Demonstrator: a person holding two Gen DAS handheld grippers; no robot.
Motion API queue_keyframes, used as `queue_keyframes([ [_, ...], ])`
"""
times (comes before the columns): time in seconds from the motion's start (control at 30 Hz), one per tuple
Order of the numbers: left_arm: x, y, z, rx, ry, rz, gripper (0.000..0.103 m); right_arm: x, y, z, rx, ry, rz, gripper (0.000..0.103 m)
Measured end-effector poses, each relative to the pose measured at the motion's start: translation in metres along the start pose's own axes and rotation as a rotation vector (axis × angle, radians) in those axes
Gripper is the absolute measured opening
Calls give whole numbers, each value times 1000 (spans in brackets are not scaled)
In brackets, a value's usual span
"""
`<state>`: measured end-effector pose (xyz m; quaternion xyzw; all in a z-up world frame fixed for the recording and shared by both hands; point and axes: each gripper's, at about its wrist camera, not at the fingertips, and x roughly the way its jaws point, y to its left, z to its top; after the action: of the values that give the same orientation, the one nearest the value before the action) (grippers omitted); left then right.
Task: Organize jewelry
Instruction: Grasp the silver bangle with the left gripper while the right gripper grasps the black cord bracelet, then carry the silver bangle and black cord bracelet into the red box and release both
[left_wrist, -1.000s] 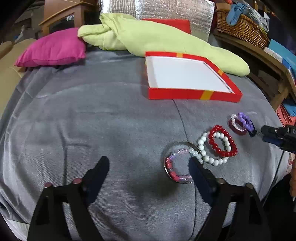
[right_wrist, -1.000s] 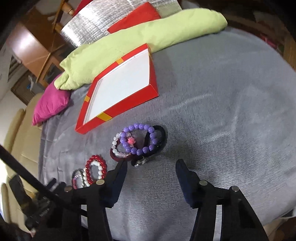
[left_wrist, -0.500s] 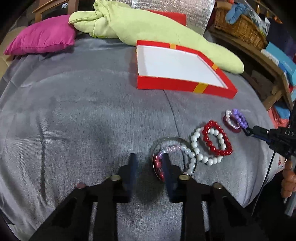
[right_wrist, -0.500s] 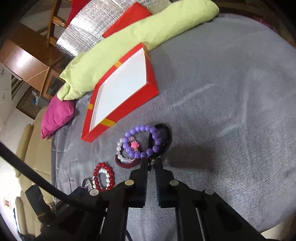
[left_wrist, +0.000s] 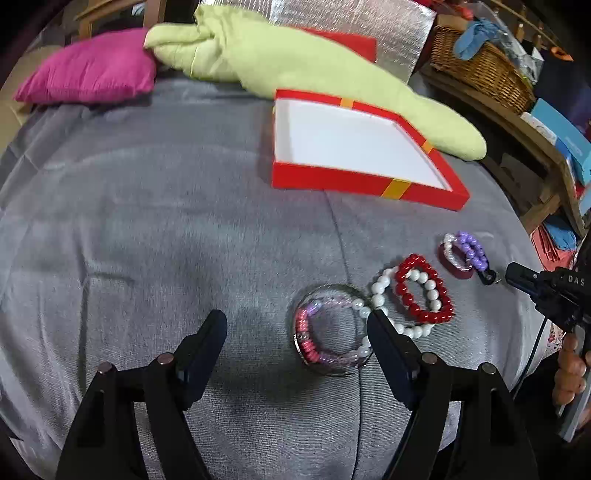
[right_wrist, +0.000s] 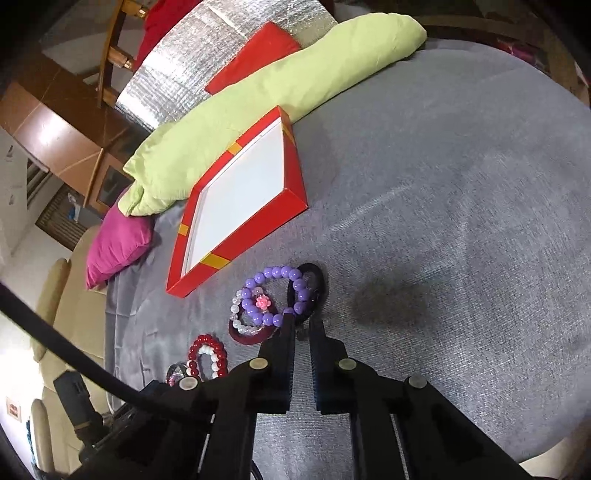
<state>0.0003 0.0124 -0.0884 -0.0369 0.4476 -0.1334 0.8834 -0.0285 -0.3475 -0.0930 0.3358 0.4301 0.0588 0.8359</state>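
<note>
The black loop bracelet (right_wrist: 308, 291) lies on the grey bedcover (right_wrist: 461, 221), tangled with the purple bead bracelet (right_wrist: 275, 291) just short of the shallow red box with a white floor (right_wrist: 240, 195). My right tool (right_wrist: 302, 325) is clamped tight on the loop's near edge, so I judge the pickup of this piece is under way. Further left sit the red bead bracelet (left_wrist: 424, 291), the white pearl bracelet (left_wrist: 384, 295) and a clear bangle (left_wrist: 328, 332) ringing pink beads. My left tool (left_wrist: 295, 328) is opening, its right finger at the bangle's edge, holding nothing. Next I need a slow lift that frees the loop from the purple beads, then a carry to the box.
</note>
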Motion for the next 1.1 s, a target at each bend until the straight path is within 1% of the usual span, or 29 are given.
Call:
queue_keyframes([
  [0.1, 3, -10, -3, 41, 17, -5, 81, -4, -11, 4, 79, -4, 20, 11],
  [0.17, 9, -16, -4, 66, 45, -7, 81, -5, -16, 5, 112, 2, 38, 28],
  [0.2, 14, -20, -5, 86, 66, -9, 81, -5, -16, 5, 122, 4, 41, 51],
  [0.23, 16, -24, -4, 99, 76, -6, 81, -5, -16, 4, 126, 3, 44, 66],
  [0.27, 17, -29, -5, 118, 74, 12, 81, -5, -14, 4, 121, -6, 52, 66],
  [0.37, 19, -36, -7, 168, 70, 42, 81, -2, -3, 2, 71, -15, 44, 65],
  [0.43, 17, -35, -12, 188, 64, 56, 81, 6, 4, 0, 47, 12, 48, 52],
  [0.47, 17, -36, -12, 194, 60, 57, 81, 11, 8, -2, 31, 32, 43, 49],
  [0.5, 17, -36, -13, 201, 56, 57, 81, 15, 11, -3, 15, 46, 30, 44],
  [0.57, 18, -34, -12, 205, 46, 60, 77, 26, 18, -6, -20, 69, -21, 32],
  [0.6, 18, -33, -12, 208, 40, 64, 71, 29, 19, -7, -29, 73, -46, 20],
  [0.63, 17, -32, -11, 210, 30, 68, 62, 32, 20, -7, -36, 70, -74, 13],
  [0.7, 15, -28, -9, 199, 19, 61, 61, 31, 21, -7, -56, 54, -86, 11],
  [0.83, 13, -22, -1, 180, -2, 58, 60, 13, 25, -7, -107, -21, -82, 10],
  [0.97, 0, -20, 10, 166, -70, 22, 61, -8, 27, -1, -122, -103, -57, 10],
  [1.1, -6, -21, 24, 160, -112, -25, 61, -27, 37, 4, -163, -186, -29, 10],
])
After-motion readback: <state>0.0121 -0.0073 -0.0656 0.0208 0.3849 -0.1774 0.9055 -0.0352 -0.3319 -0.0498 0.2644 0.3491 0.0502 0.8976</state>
